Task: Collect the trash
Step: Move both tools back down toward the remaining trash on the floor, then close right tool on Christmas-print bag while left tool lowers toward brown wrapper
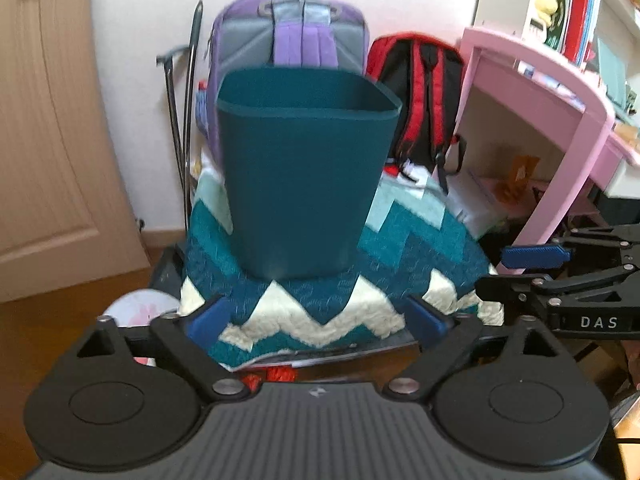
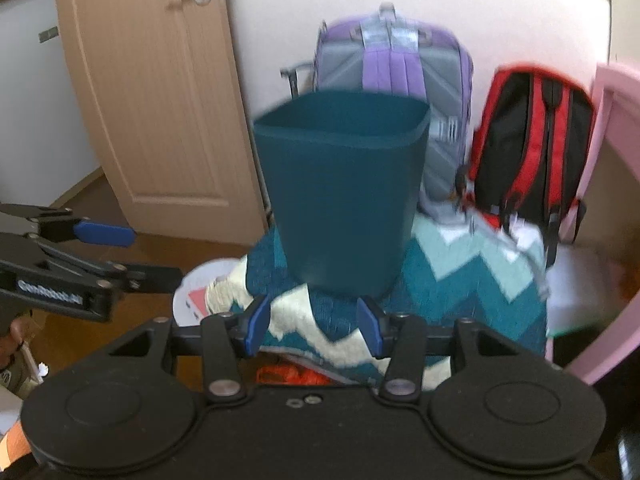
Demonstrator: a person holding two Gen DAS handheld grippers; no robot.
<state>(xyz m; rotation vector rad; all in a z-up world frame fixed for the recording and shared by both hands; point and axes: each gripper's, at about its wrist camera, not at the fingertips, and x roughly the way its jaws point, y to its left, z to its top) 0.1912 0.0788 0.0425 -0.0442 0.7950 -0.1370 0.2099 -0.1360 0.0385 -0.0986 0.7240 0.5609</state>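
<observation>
A dark teal bin (image 1: 304,176) stands upright on a zigzag blanket (image 1: 340,304), before a purple backpack (image 1: 288,32) and red backpack (image 1: 416,92) against the wall, between a wooden door (image 2: 160,100) and pink desk (image 1: 560,120). Left gripper (image 1: 316,316) and right gripper (image 2: 312,322) both gape, empty, short of the blanket's near edge. Something red under that edge is mostly hidden.

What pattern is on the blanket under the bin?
Zigzag stripes in teal, cream and pale mint on the blanket beneath the bin; clearest in the left wrist view.
</observation>
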